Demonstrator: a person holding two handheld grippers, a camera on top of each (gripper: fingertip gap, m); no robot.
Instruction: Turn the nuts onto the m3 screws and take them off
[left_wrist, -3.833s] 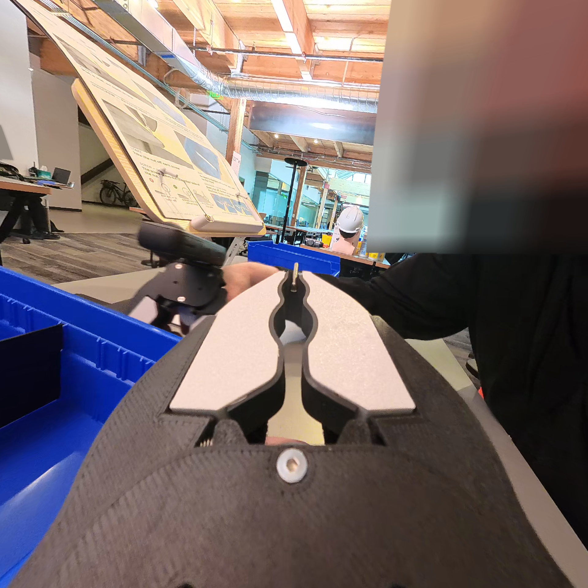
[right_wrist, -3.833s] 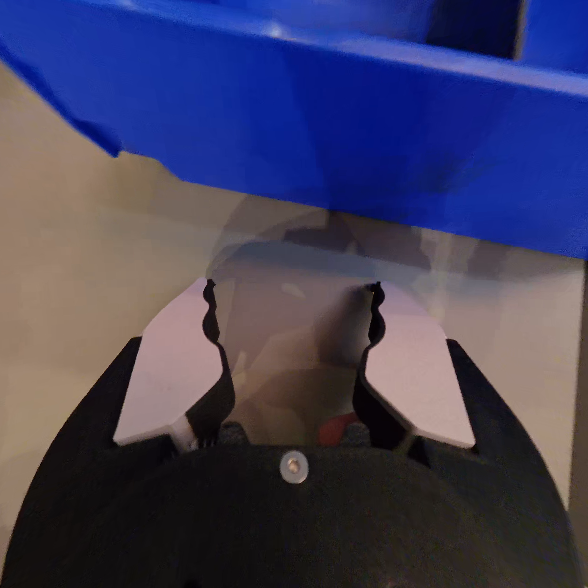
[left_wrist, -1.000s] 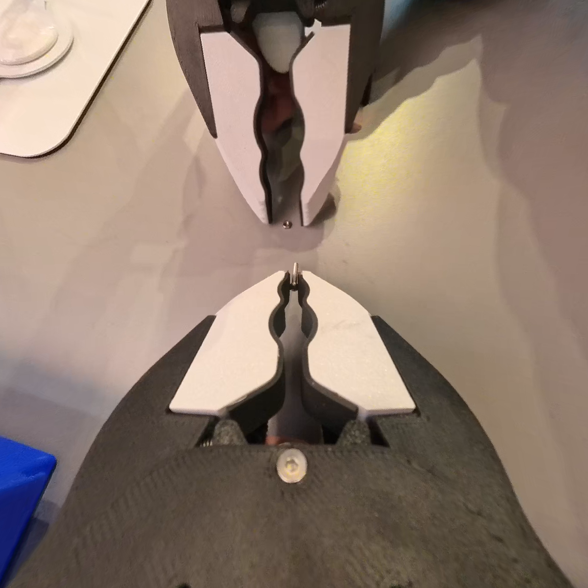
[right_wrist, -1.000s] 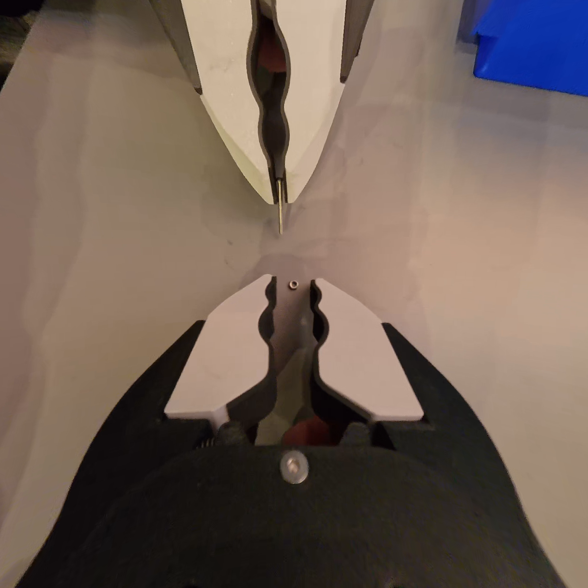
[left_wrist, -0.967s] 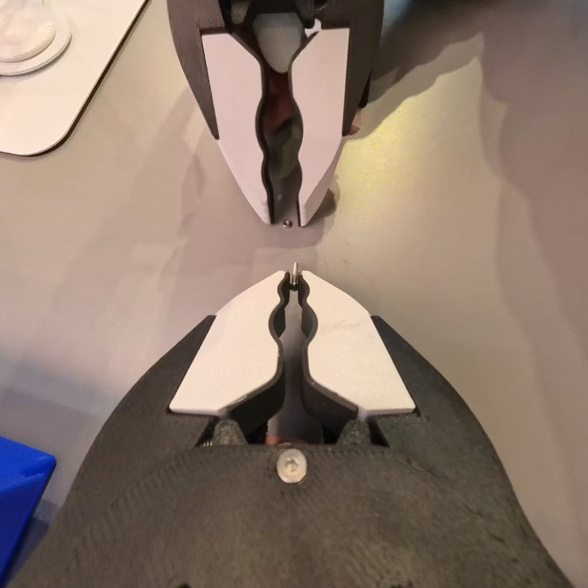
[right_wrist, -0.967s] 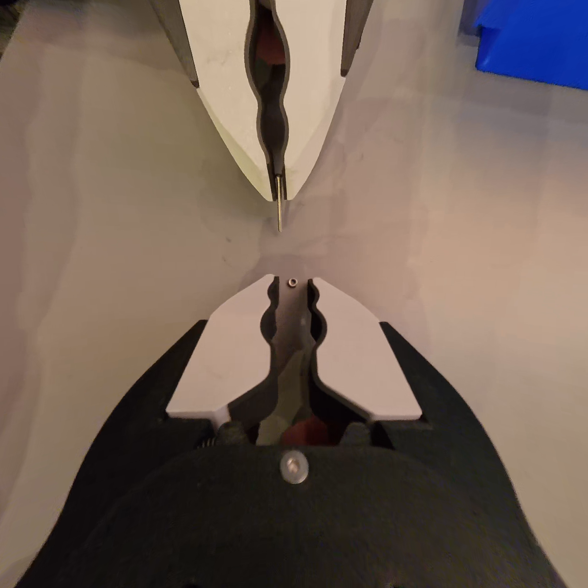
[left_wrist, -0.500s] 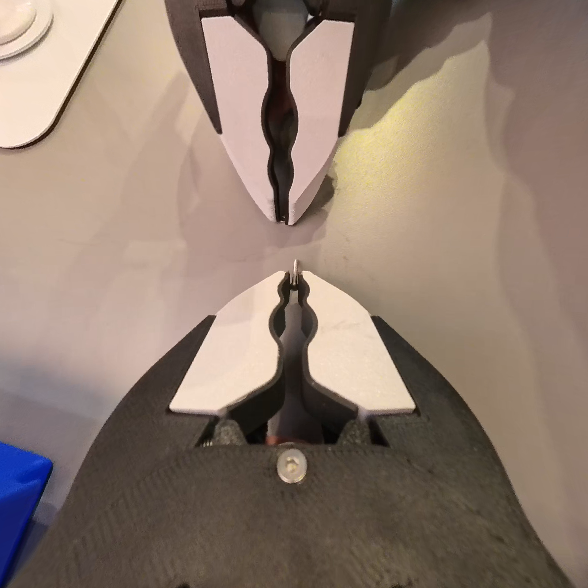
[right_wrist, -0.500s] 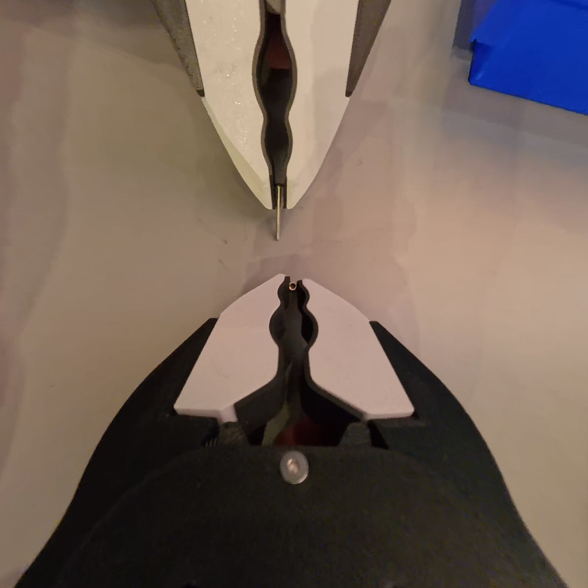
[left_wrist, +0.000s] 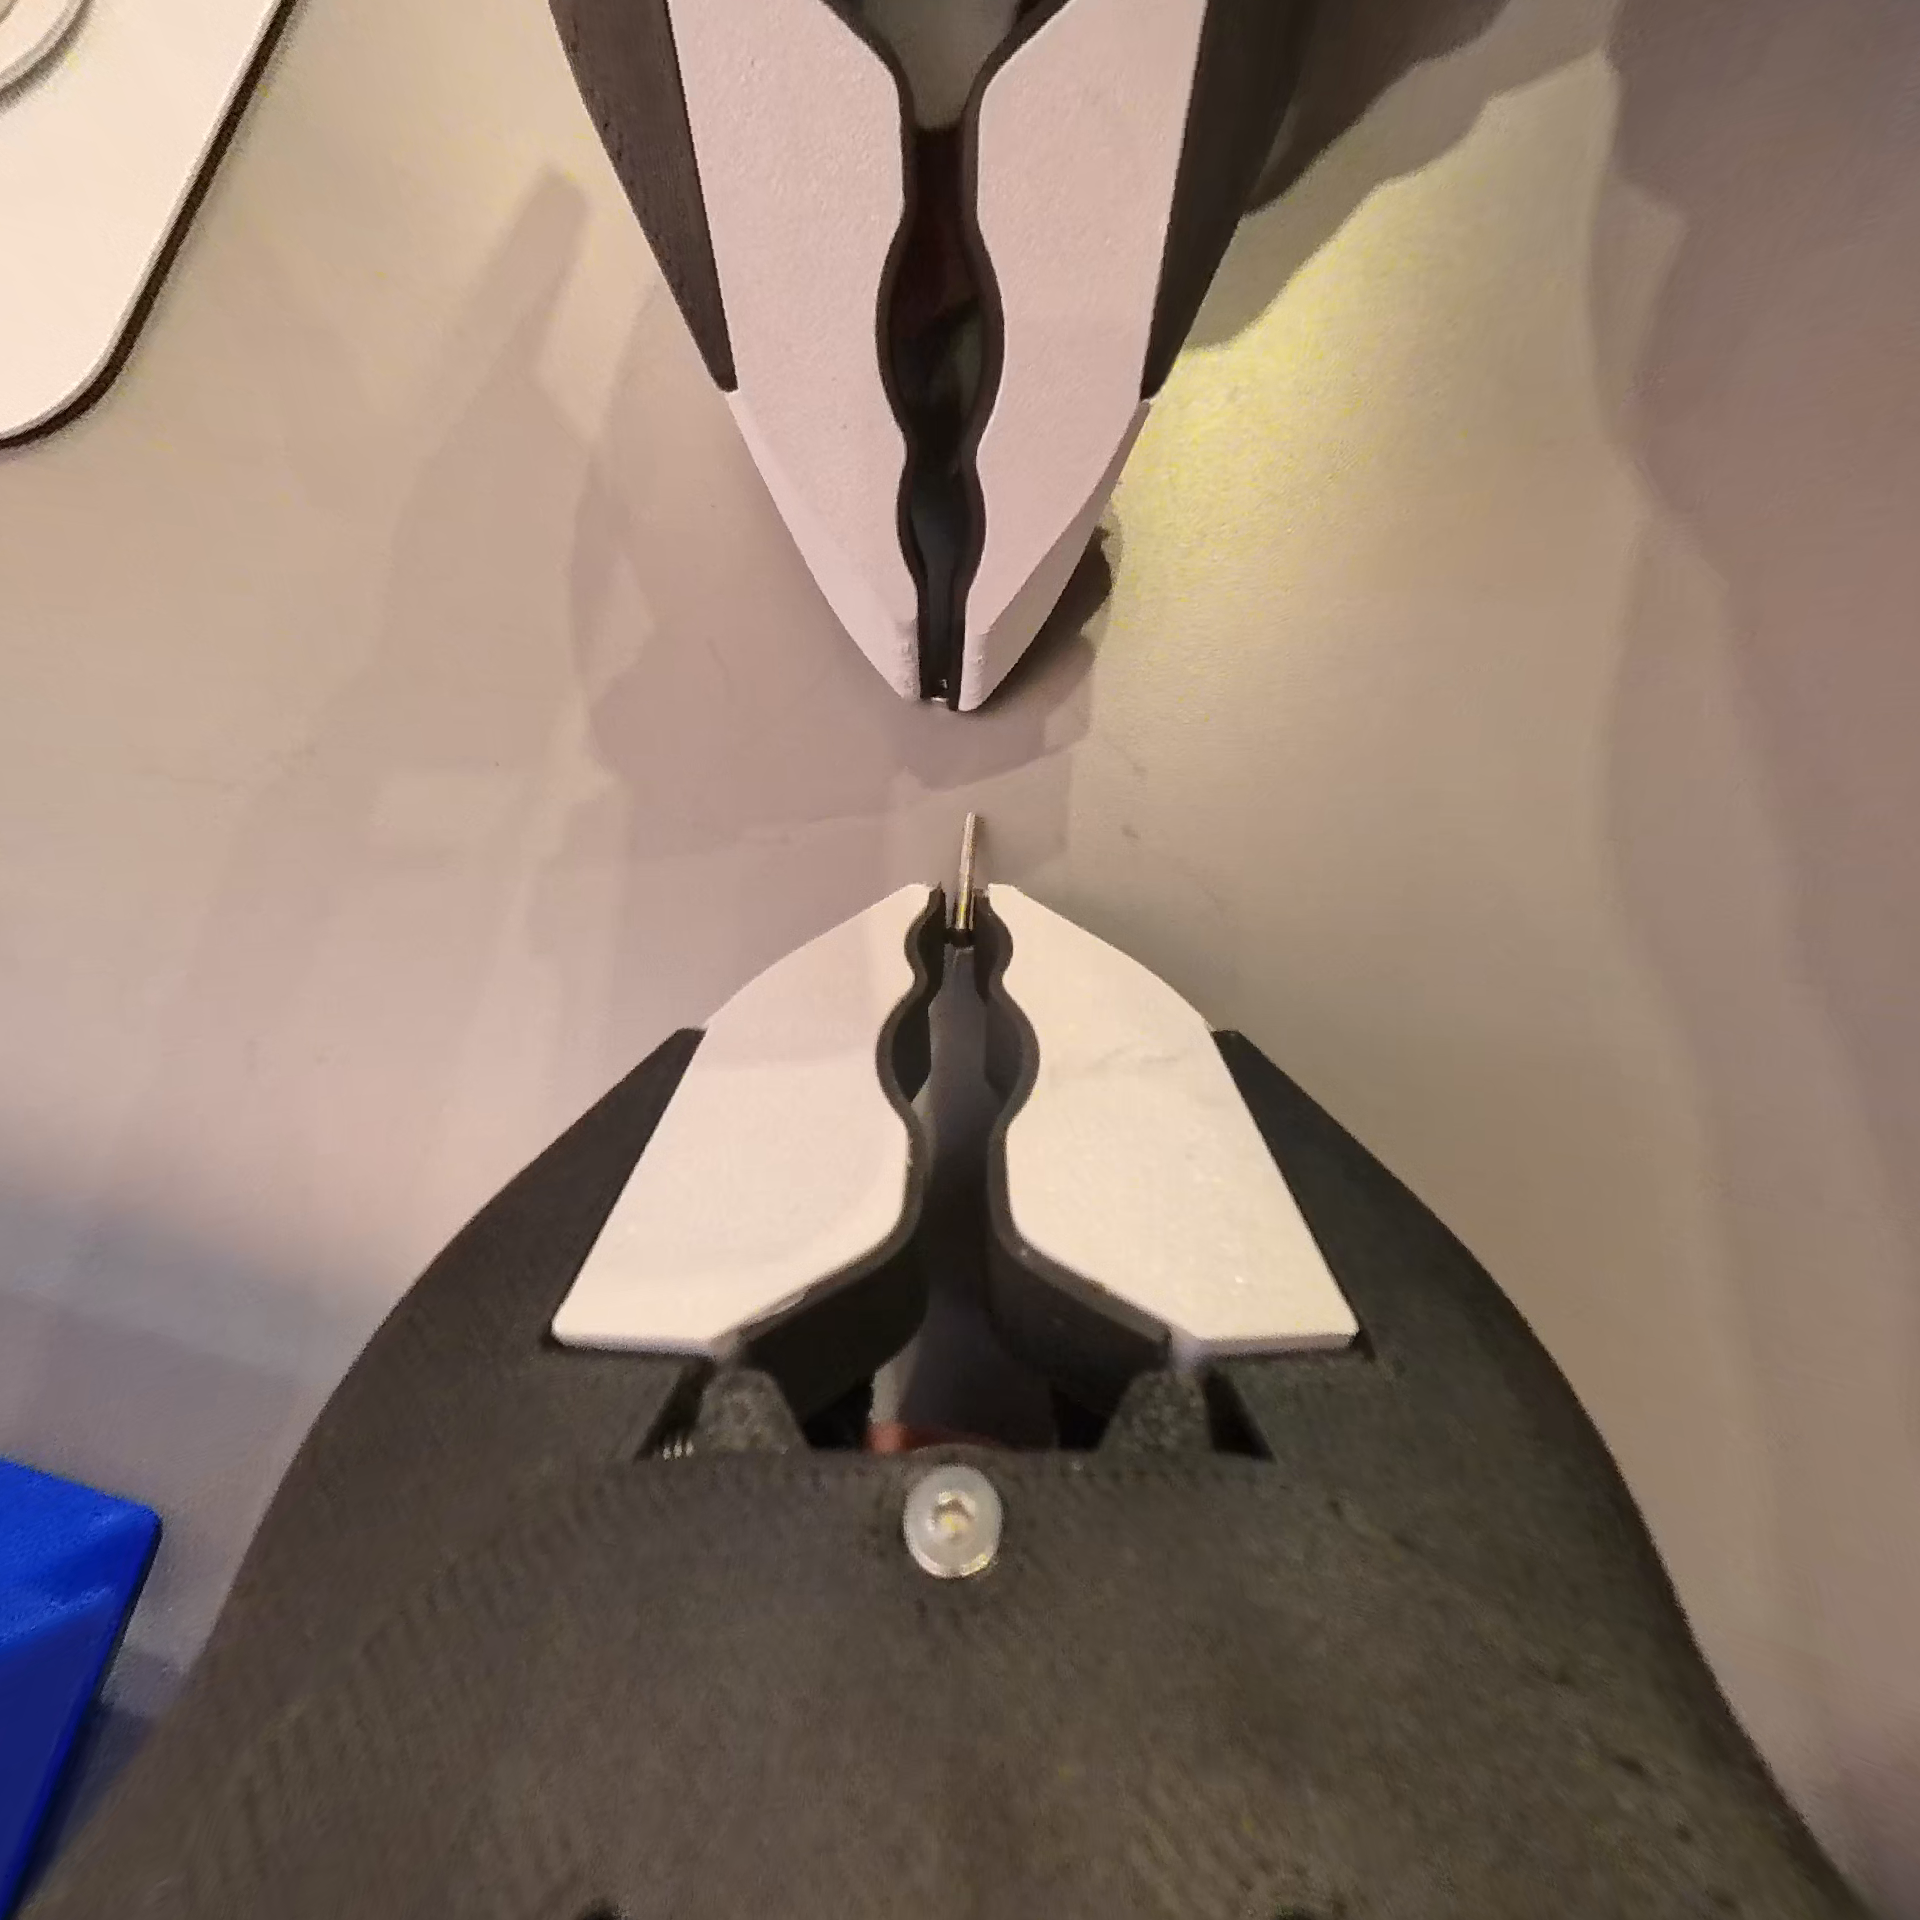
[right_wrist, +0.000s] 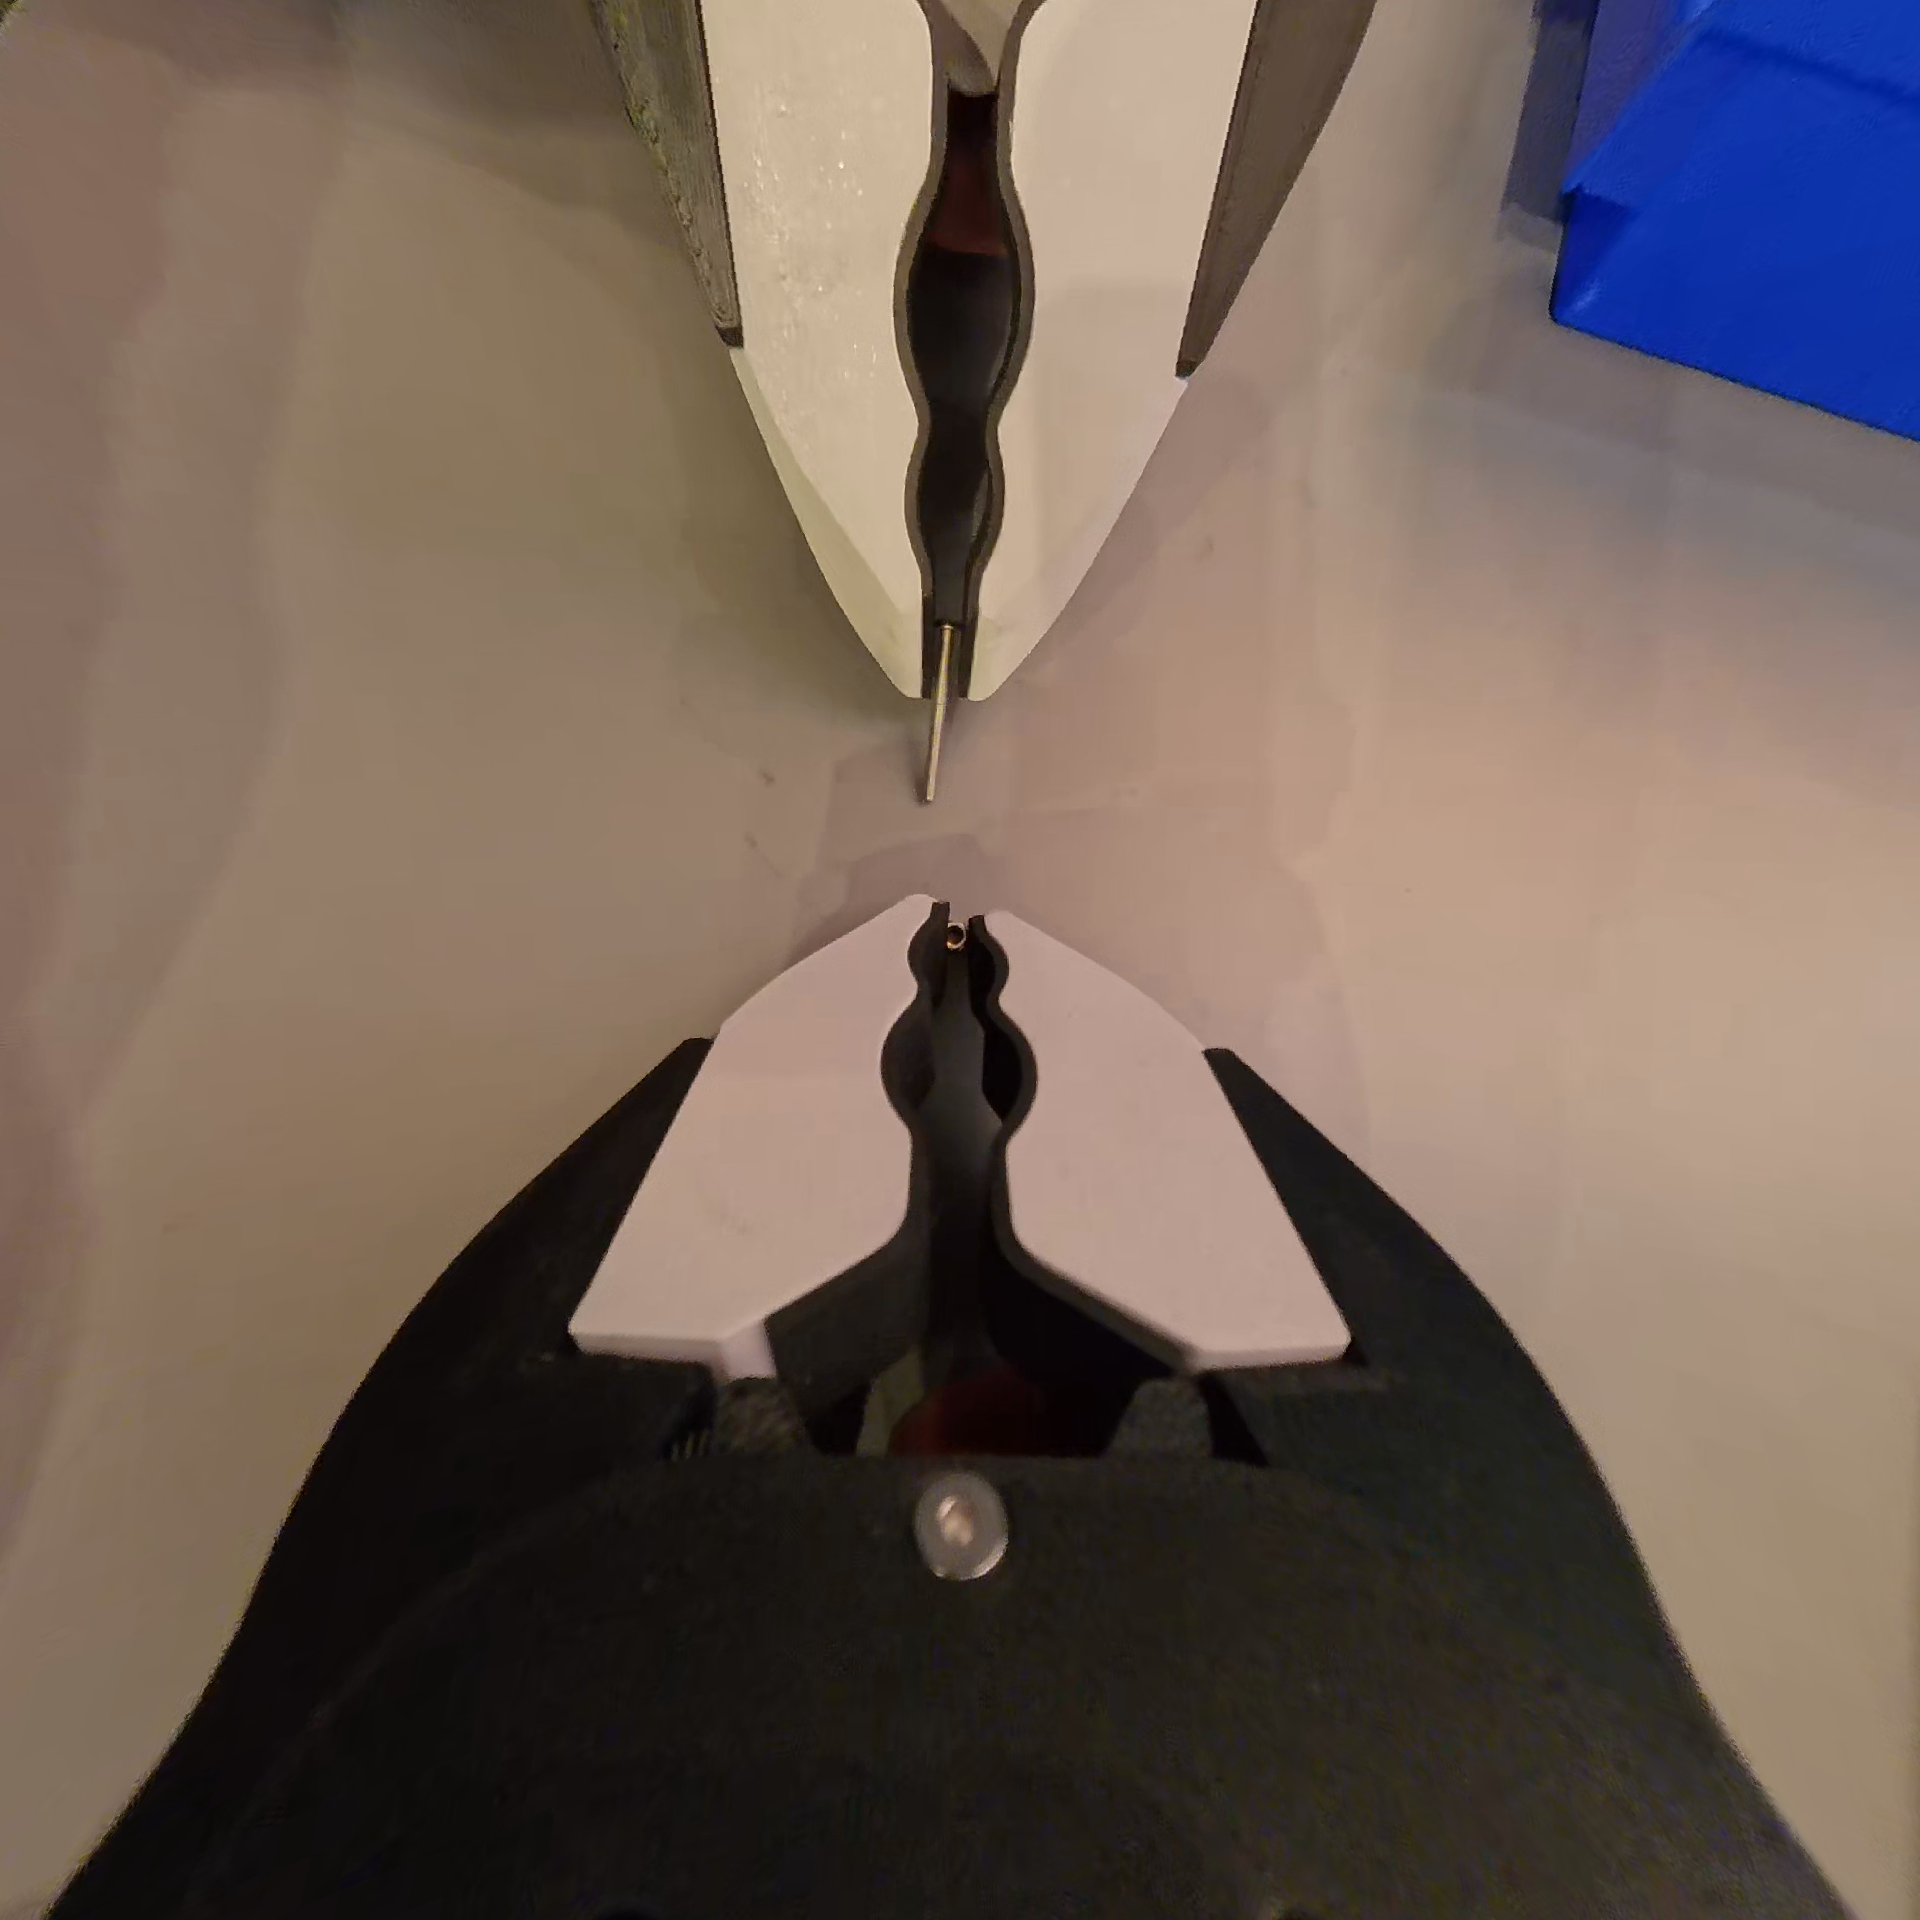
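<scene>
2 tongs face off tip-to-tip over bare table (left_wrist: 312, 831); blue bin (right_wrist: 1756, 239) aside.

Screw (left_wrist: 968, 868) head buried between left gripper (left_wrist: 966, 902) tips, only the shank shows. Nut (right_wrist: 954, 937) too small to read its shape. Blue bin (right_wrist: 1756, 208) and white board (left_wrist: 94, 208) cut off at frame edges.

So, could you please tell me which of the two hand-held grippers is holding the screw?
The left hand-held gripper: the screw juts from its shut tips, whereas the right hand-held gripper pinches only the nut.
</scene>
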